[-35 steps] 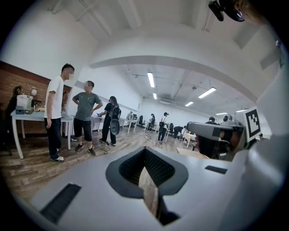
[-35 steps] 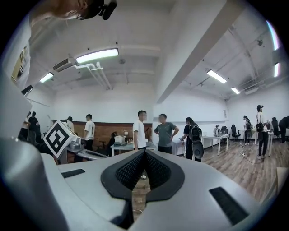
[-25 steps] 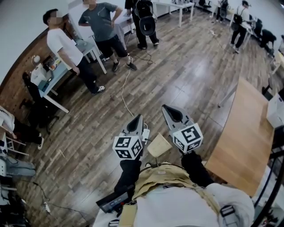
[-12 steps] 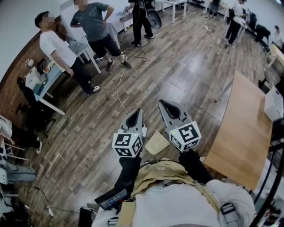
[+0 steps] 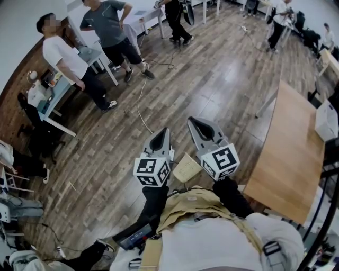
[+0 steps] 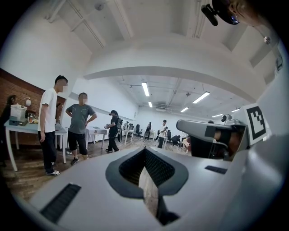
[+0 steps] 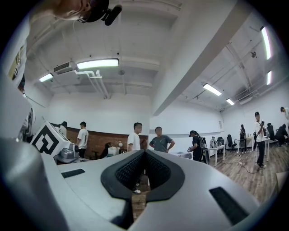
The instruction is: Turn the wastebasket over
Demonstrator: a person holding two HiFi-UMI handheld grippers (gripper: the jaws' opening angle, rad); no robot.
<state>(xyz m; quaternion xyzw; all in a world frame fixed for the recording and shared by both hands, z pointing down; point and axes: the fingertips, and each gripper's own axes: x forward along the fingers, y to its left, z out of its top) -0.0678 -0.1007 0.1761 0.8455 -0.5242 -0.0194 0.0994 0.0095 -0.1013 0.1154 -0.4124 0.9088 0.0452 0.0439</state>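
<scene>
No wastebasket shows clearly in any view. At the far end of the room a person carries a dark round thing (image 5: 186, 11); I cannot tell what it is. In the head view my left gripper (image 5: 162, 133) and right gripper (image 5: 195, 123) are held side by side in front of my chest, pointing level over the wooden floor. Both are shut with nothing between their jaws. The left gripper view shows its own jaws (image 6: 145, 150) closed, with people standing far off. In the right gripper view the jaws (image 7: 144, 152) are likewise closed and empty.
A long wooden table (image 5: 288, 153) stands close on my right. Two people (image 5: 63, 58) stand by a small table (image 5: 98, 53) at the upper left, and more are at the far end. A white cable (image 5: 140, 100) trails over the floor ahead. A tan tag (image 5: 187, 168) hangs between the grippers.
The view has swung a little, so the people and the dark round thing have drifted toward the top of the head view. Both grippers stay shut and almost in place.
</scene>
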